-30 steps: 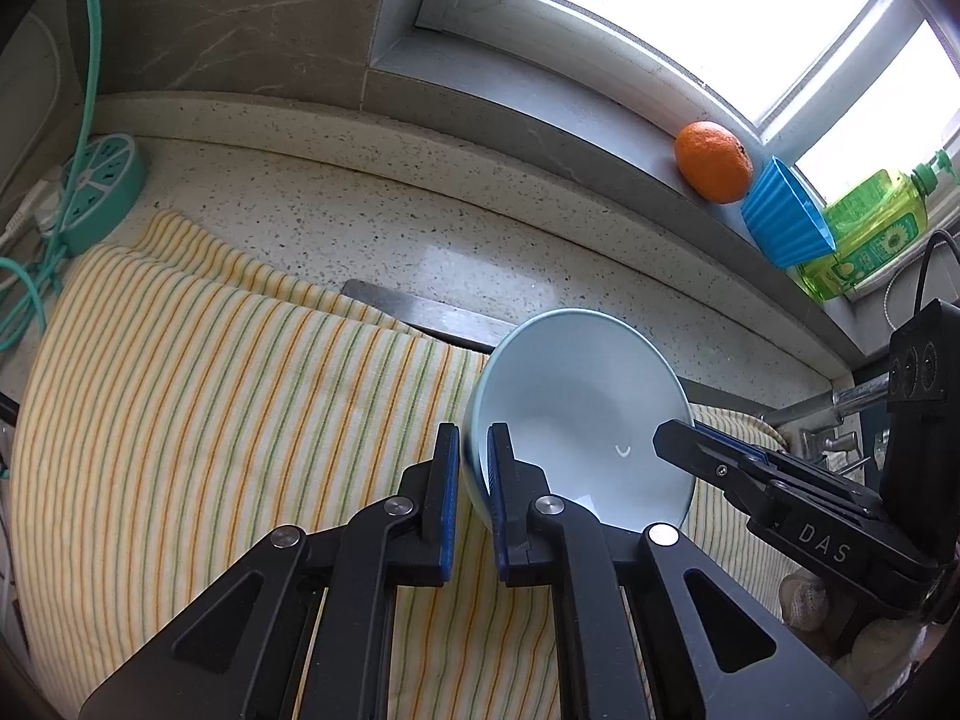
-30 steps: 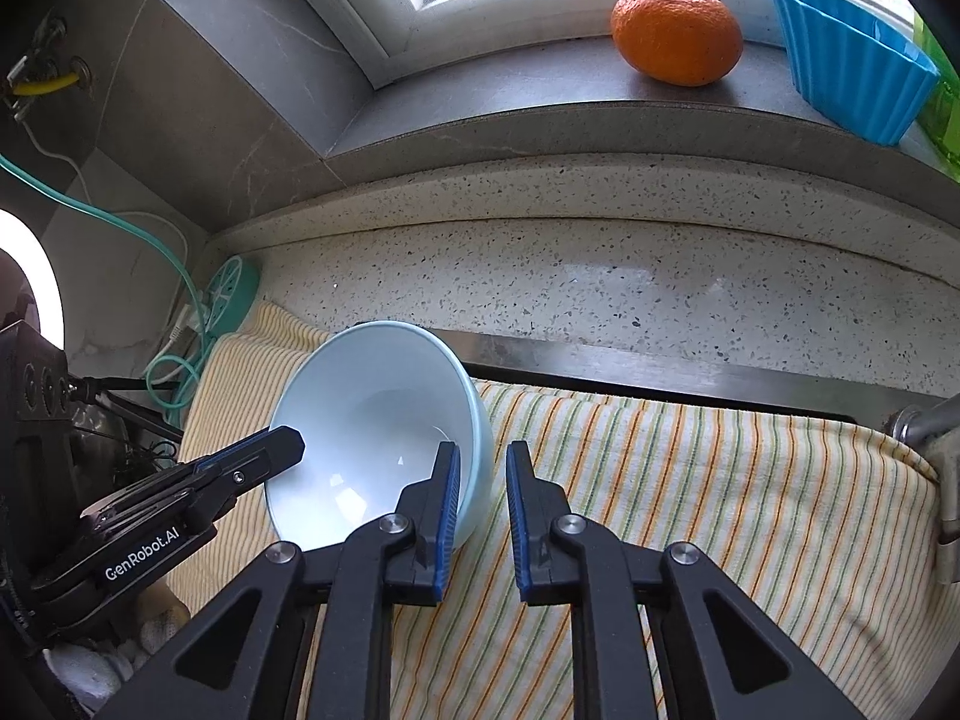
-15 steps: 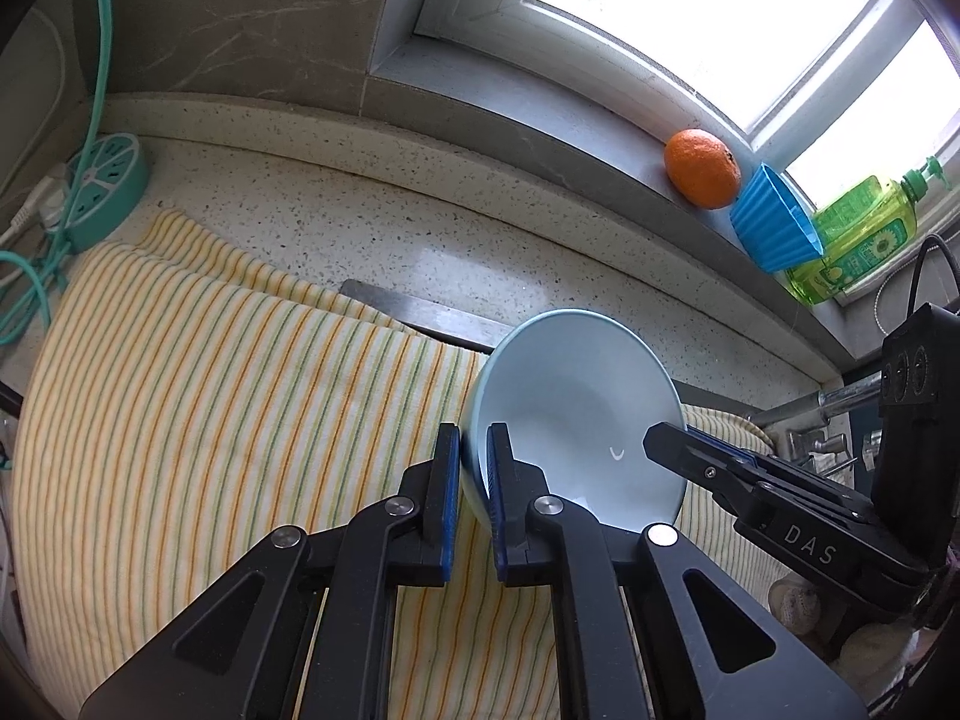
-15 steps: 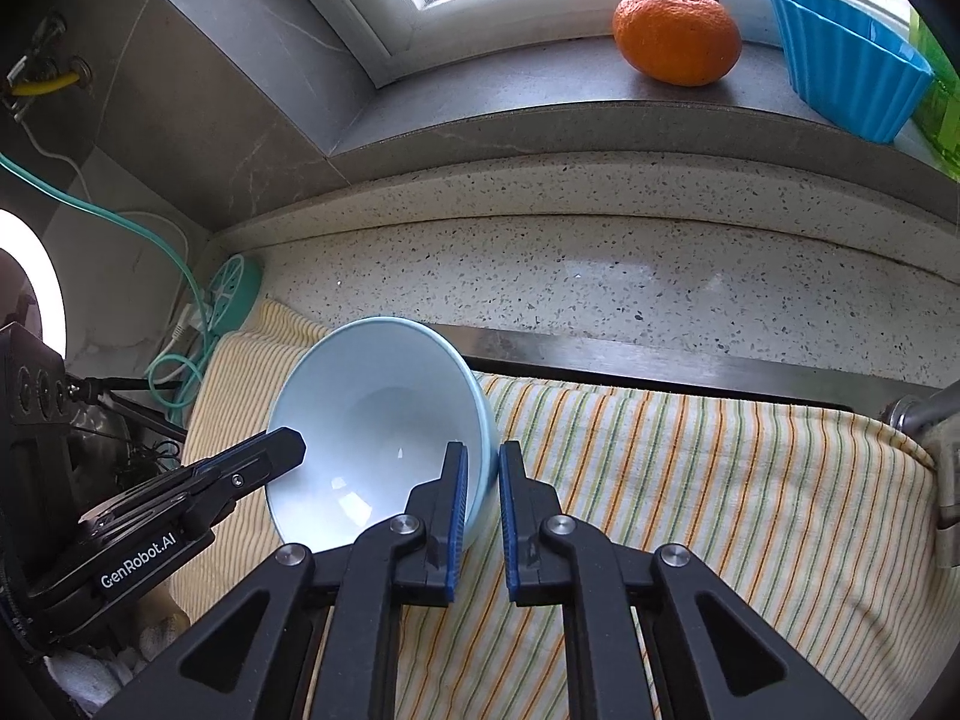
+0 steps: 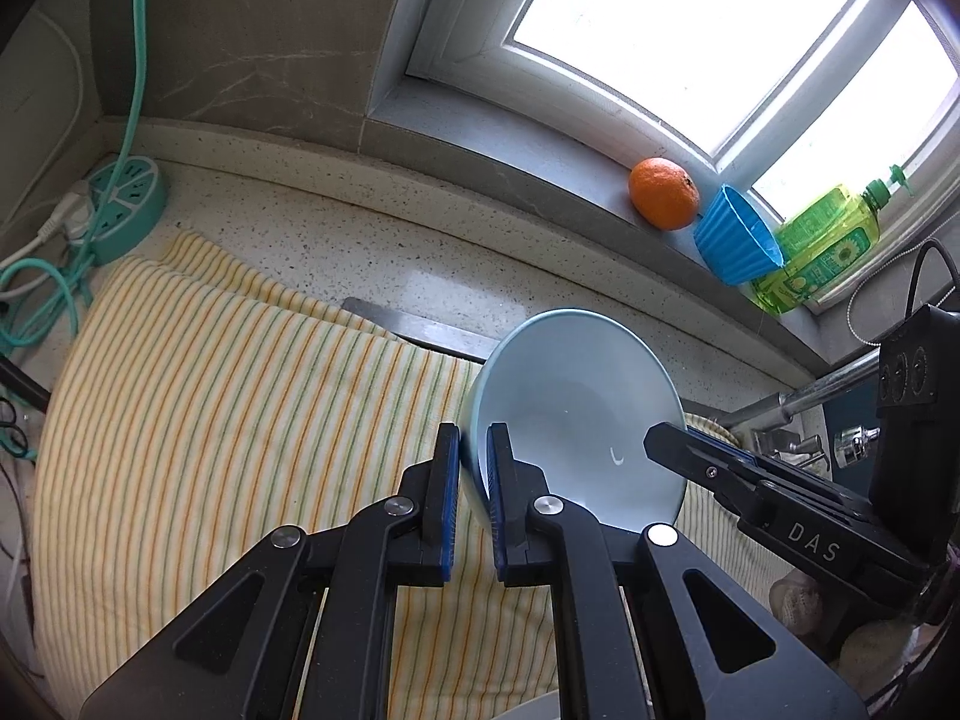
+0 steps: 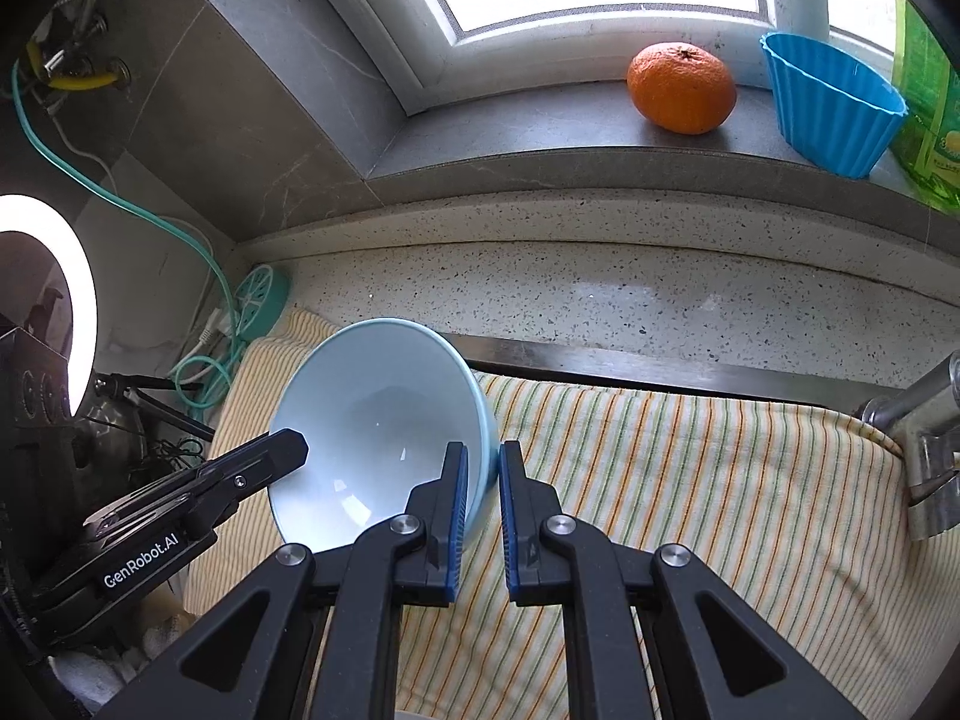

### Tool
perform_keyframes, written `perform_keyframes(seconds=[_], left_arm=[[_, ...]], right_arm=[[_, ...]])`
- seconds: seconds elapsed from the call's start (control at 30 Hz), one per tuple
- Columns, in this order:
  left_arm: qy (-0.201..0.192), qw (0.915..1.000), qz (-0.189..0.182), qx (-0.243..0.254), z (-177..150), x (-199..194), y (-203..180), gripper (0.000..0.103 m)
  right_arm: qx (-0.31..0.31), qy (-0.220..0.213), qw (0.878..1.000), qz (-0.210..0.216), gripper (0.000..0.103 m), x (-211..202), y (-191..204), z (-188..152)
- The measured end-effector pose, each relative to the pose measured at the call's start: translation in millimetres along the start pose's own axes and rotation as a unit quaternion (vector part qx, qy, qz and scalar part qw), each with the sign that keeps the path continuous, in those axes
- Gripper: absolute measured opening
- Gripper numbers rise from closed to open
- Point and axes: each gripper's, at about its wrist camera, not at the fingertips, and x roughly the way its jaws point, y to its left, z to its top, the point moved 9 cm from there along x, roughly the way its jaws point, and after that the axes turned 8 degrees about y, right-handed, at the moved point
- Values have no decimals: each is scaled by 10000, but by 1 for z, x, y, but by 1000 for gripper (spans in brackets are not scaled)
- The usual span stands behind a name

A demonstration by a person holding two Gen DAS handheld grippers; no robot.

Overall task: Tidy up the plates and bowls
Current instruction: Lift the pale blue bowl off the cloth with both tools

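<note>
Step in hand: I judge I am carrying the light blue bowl [image 5: 579,414] with both tools at once, above the striped dish towel [image 5: 228,420].
Left gripper [image 5: 474,462]: jaws nearly together, pinching the bowl's rim on its left side, one pad inside the wall and one outside.
Right gripper [image 6: 480,480]: the same narrow pinch on the opposite rim, seen from its own camera with the bowl to its left.
Bowl position: tipped up on edge between the two tools, its open side facing the left wrist camera, over the towel that covers the sink area; I cannot tell whether its lowest edge touches the cloth.
Doing it well: I would move both hands together at one pace, so neither rim pinch twists or slides.
Tilt: glazed ware is slick, so I would level it before setting it down.
Clearance: the faucet [image 6: 918,420] stands to the right; I would route away from it.
Destination: a pale rim shows at the bottom edge of the left view, possibly another dish; too little shows to be sure.
</note>
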Motion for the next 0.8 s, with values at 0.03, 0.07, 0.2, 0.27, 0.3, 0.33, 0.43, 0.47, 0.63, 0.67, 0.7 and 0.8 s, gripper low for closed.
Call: perform_keyframes(seconds=[0.03, 0.07, 0.2, 0.27, 0.3, 0.33, 0.43, 0.47, 0.63, 0.67, 0.7, 0.8], left_arm=[[-24, 10000, -7, 8, 0, -3, -1, 7], [-48, 10000, -13, 14, 0, -7, -1, 7], [-125, 9999, -55, 14, -4, -21, -2, 7], [-173, 9998, -72, 23, -6, -29, -2, 7], [-197, 9998, -77, 22, -7, -32, -1, 7], [-220, 9997, -81, 17, -8, -36, -1, 7], [-262, 9996, -112, 7, -13, -46, 2, 7], [-282, 9995, -123, -1, -15, -49, 3, 7], [-376, 9992, -139, -5, -26, -67, 10, 7], [-397, 9991, -135, -12, -28, -71, 12, 7], [-423, 9990, -125, -13, -30, -75, 14, 7], [-503, 9987, -91, -13, -38, -87, 19, 7]], right_arm=[[-9, -12, 10000, 1, 10, -3, 2, -1], [-22, -33, 10000, 1, 10, -7, 3, -2], [-80, -96, 9999, 22, 10, -21, 12, -7], [-111, -133, 9998, 38, 10, -27, 20, -9], [-127, -150, 9998, 47, 10, -30, 23, -10], [-147, -168, 9997, 55, 10, -34, 26, -12], [-203, -222, 9995, 57, 10, -43, 37, -16], [-214, -235, 9995, 66, 10, -45, 40, -19], [-291, -259, 9992, 86, 10, -53, 55, -32], [-301, -251, 9992, 97, 10, -54, 57, -35], [-311, -244, 9992, 111, 10, -54, 60, -38], [-344, -215, 9991, 158, 10, -55, 71, -47]])
